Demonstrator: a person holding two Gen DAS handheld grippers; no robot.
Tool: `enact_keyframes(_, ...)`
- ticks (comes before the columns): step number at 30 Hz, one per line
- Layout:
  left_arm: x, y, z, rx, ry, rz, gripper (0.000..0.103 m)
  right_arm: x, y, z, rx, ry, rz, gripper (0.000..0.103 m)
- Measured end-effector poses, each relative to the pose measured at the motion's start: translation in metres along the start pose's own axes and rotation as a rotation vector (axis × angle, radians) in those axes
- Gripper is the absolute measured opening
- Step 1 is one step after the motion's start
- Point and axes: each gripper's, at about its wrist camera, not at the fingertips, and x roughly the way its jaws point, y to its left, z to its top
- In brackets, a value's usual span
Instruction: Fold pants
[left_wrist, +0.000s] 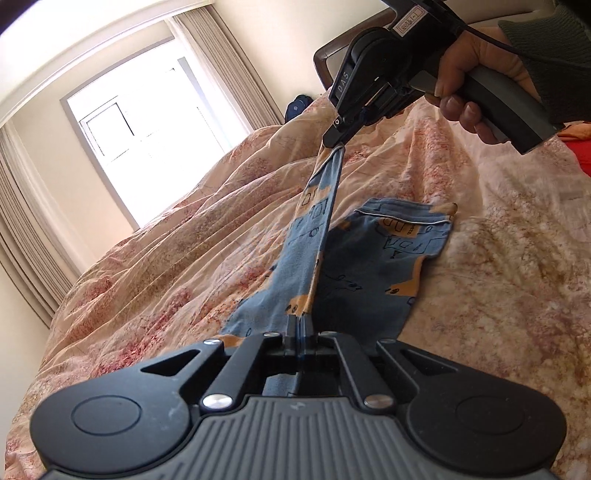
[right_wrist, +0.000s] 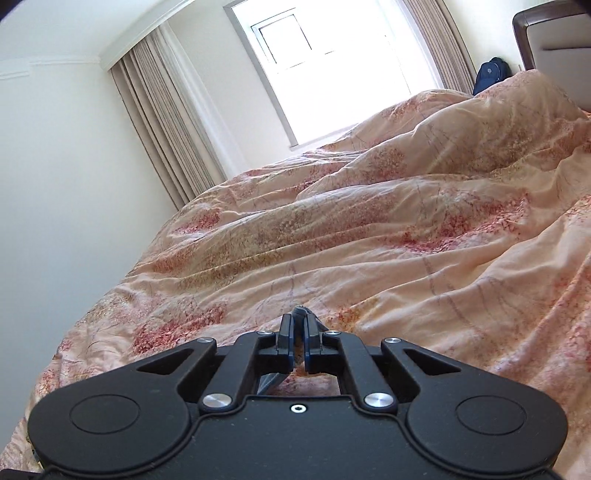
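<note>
Spread wide under one bright window (right_wrist: 332, 70), the rumpled floral peach quilt (left_wrist: 155, 258) carries one pair of blue cotton pants with an orange vehicle print (left_wrist: 388, 254), lying at about three o'clock of the left view's centre. It looks light, limp and unslippery, best taken at edges. Two grippers hold it: the left gripper (left_wrist: 299, 323) is clamped on a fold at six o'clock, the right gripper (left_wrist: 334, 142) pinches an edge at twelve, the strip between them lifted taut.

Soft printed cloth pants (left_wrist: 369, 266); rumpled, seemingly cotton quilt (left_wrist: 166, 258); matt plastic tool (left_wrist: 300, 326)
</note>
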Motion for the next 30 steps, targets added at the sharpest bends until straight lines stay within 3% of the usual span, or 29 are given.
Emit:
enact_keyframes(4,0.003,-0.013,-0.003,0.02,0.025,-0.031,0.0,-0.024,-0.009,-0.013,-0.036,-0.002,-0.053,0.004)
enact_keyframes(16,0.004,-0.025,-0.014,0.05,0.081,-0.062,0.0,-0.049,-0.043,-0.083,0.024,0.078,-0.149,0.004)
enact_keyframes(30,0.01,-0.023,-0.025,0.047,0.125,-0.077,0.0,-0.06,-0.047,-0.106,0.061,0.084,-0.17,0.004)
